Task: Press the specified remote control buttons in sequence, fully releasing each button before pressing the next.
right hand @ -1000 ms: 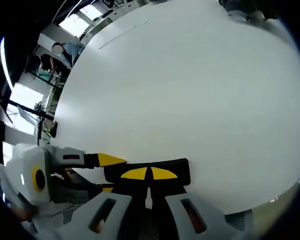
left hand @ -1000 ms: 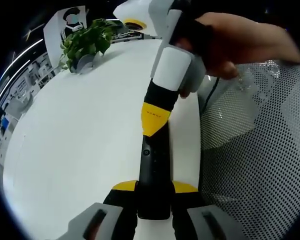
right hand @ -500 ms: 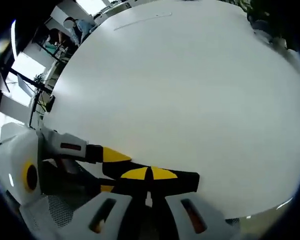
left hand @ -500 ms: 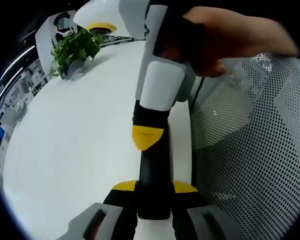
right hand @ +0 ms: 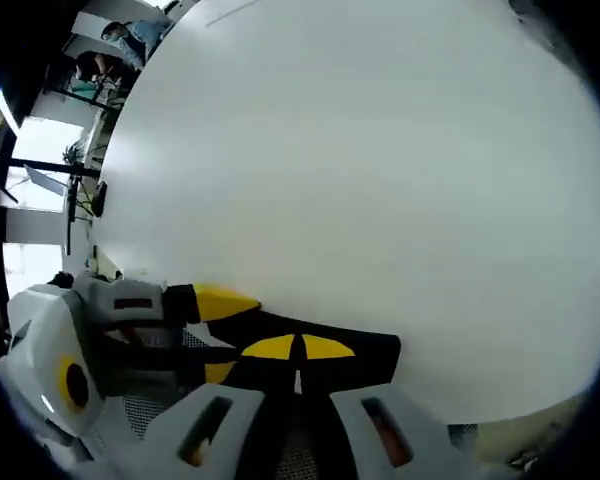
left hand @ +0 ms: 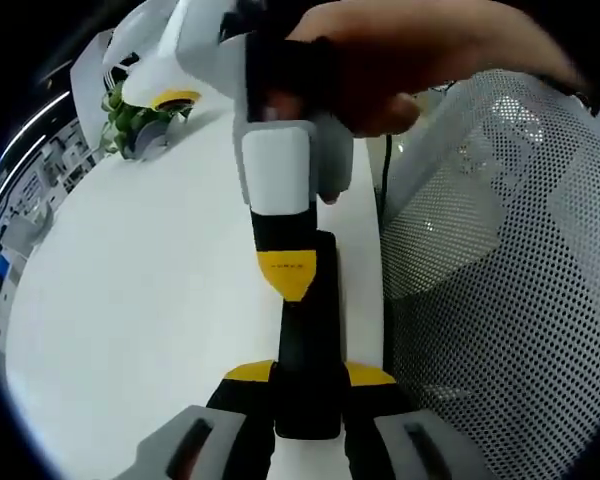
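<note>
A black remote control [left hand: 310,335] sticks forward from my left gripper [left hand: 308,375], whose yellow-tipped jaws are shut on its near end. From above, a hand [left hand: 400,70] brings the right gripper [left hand: 288,272] down; its yellow tip rests on the remote's upper face about halfway along. In the right gripper view, my right gripper [right hand: 298,348] has its jaws shut, tips together, touching the remote [right hand: 372,350]. The left gripper [right hand: 218,336] reaches in from the left, clamping the remote. The buttons are hidden.
The remote hovers by the right edge of a white table [left hand: 130,300]. A potted plant [left hand: 130,120] stands at the far corner. A mesh chair [left hand: 500,300] is close on the right. People [right hand: 130,35] stand far off beyond the table [right hand: 360,180].
The right gripper's tip has come nearer along the remote towards the left jaws, and its body has swung left. The left gripper's hold on the remote is unchanged.
</note>
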`<state>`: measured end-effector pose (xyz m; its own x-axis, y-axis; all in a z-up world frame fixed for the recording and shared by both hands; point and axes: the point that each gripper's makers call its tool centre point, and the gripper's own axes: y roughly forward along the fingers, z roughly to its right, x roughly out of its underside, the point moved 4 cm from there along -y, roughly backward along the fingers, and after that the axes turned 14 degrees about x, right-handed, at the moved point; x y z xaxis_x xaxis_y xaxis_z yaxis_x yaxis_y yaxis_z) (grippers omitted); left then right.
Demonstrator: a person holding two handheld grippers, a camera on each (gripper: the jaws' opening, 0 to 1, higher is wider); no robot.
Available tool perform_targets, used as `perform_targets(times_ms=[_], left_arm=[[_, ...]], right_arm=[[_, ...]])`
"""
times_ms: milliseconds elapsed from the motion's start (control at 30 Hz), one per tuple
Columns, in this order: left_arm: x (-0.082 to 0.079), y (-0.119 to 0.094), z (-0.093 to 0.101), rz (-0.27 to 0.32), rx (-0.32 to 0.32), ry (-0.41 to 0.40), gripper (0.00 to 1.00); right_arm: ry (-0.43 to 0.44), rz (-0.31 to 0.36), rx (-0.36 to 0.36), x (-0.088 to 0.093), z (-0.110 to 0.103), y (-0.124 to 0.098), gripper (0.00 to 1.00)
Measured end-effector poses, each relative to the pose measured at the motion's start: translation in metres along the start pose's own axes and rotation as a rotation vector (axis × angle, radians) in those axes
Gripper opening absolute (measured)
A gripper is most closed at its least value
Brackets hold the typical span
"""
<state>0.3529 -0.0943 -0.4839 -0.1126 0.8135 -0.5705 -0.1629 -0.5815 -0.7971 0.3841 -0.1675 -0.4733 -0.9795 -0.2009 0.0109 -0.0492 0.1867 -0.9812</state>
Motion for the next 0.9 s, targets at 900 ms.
perform_targets(times_ms=[900], left_arm=[[0.000, 0.000, -0.001, 0.000, 0.002, 0.000, 0.25]], right_arm=[[-0.093, -0.208, 0.076, 0.009, -0.018, -0.002, 0.00]])
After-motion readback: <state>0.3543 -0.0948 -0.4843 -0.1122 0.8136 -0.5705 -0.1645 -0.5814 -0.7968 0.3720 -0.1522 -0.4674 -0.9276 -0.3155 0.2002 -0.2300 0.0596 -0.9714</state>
